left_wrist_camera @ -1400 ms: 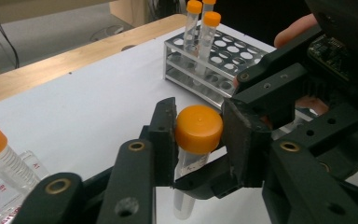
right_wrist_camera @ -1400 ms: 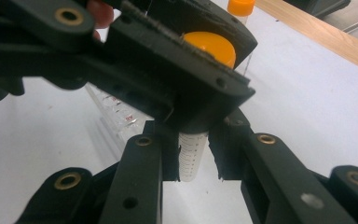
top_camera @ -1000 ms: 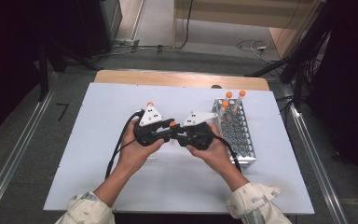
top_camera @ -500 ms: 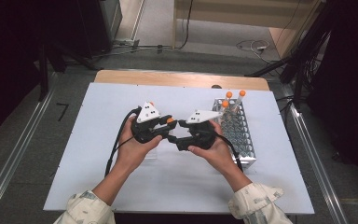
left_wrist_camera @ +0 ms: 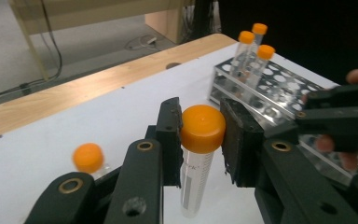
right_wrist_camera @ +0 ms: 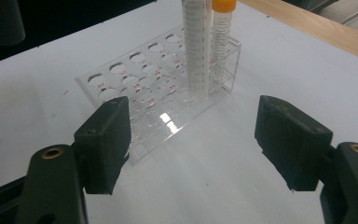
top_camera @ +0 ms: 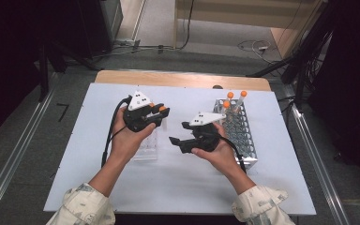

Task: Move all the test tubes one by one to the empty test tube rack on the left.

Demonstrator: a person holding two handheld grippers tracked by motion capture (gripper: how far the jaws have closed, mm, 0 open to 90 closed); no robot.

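My left gripper [top_camera: 161, 115] [left_wrist_camera: 200, 135] is shut on the orange cap of a clear tube [left_wrist_camera: 201, 126], which hangs upright from its jaws. In the right gripper view that tube [right_wrist_camera: 196, 46] stands over the end holes of a clear plastic rack [right_wrist_camera: 135, 88], beside a second orange-capped tube [right_wrist_camera: 223, 32]; I cannot tell whether it rests in a hole. My right gripper [top_camera: 178, 132] [right_wrist_camera: 193, 140] is open a little right of the left one. Its jaws have just been opening, and nothing is between them.
A metal wire rack [top_camera: 248, 145] with three orange-capped tubes [top_camera: 234, 101] stands at the right of the white tabletop [top_camera: 183, 187]. The clear rack [top_camera: 146, 149] lies under the left hand. A wooden strip [top_camera: 178, 79] runs along the far edge.
The two grippers met tip to tip at the middle; now they are apart. The left has moved left and slightly up with the tube, and the right gripper's jaws have opened.
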